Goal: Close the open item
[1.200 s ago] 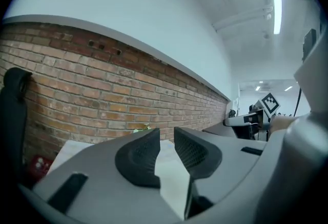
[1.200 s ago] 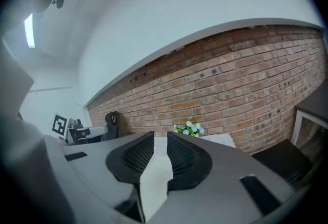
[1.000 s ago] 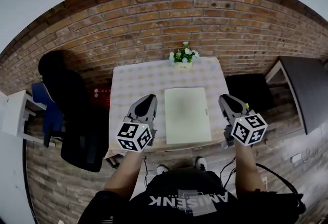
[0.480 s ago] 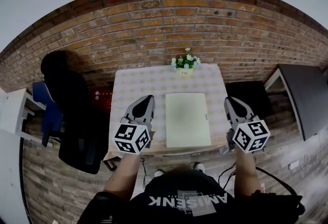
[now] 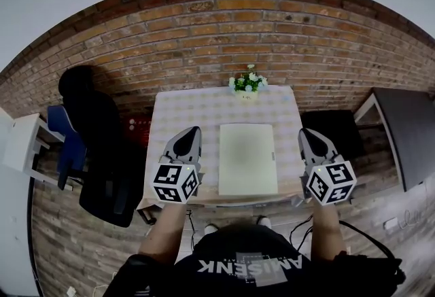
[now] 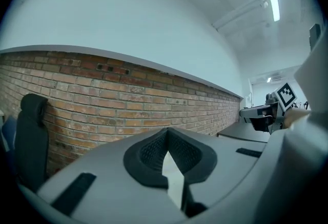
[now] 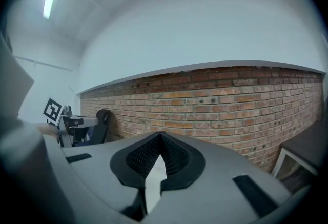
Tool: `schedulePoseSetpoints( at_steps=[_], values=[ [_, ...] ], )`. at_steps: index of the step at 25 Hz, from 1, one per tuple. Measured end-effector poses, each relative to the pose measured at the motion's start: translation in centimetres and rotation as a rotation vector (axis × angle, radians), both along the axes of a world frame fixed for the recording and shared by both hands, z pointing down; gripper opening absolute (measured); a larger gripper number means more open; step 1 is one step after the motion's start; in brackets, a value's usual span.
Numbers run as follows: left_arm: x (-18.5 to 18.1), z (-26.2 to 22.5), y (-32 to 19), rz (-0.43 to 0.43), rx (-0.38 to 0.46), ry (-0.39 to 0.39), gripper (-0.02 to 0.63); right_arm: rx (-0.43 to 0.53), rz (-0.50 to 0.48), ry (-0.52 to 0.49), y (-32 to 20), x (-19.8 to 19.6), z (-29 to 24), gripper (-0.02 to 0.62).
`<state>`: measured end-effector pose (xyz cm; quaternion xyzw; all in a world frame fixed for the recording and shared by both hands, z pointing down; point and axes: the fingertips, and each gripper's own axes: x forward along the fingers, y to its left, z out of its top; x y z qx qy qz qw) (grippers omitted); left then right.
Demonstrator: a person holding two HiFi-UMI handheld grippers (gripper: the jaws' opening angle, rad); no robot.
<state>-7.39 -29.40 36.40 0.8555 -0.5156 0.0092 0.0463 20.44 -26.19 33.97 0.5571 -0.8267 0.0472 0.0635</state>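
A pale, flat laptop (image 5: 248, 158) lies with its lid down in the middle of the small checked table (image 5: 204, 109). My left gripper (image 5: 193, 132) hovers over the table's left part, just left of the laptop, pointing level toward the brick wall. My right gripper (image 5: 306, 133) hangs at the table's right edge, just right of the laptop. Neither touches the laptop. In the left gripper view the left gripper (image 6: 167, 131) has its black pads meeting at the tips. The right gripper (image 7: 160, 136) shows the same in its own view, its jaws having just closed on nothing.
A pot of white flowers (image 5: 247, 83) stands at the table's far edge against the brick wall. A black office chair (image 5: 95, 146) and a blue chair (image 5: 64, 139) sit to the left. A dark desk (image 5: 408, 126) is at the right, and a white shelf (image 5: 17, 146) at far left.
The head view has tipped up a little, so the table and flowers sit lower in the picture. Both grippers stay beside the laptop; the right one has shifted slightly.
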Motion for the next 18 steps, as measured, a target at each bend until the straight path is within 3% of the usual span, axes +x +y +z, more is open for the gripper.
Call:
schedulePoseSetpoints(
  at_steps=[18],
  values=[
    [1.1,-0.3,0.8,-0.012,0.020,0.004,0.012,0.009,0.008,0.016,0.4,0.2,-0.3,0.041]
  ],
)
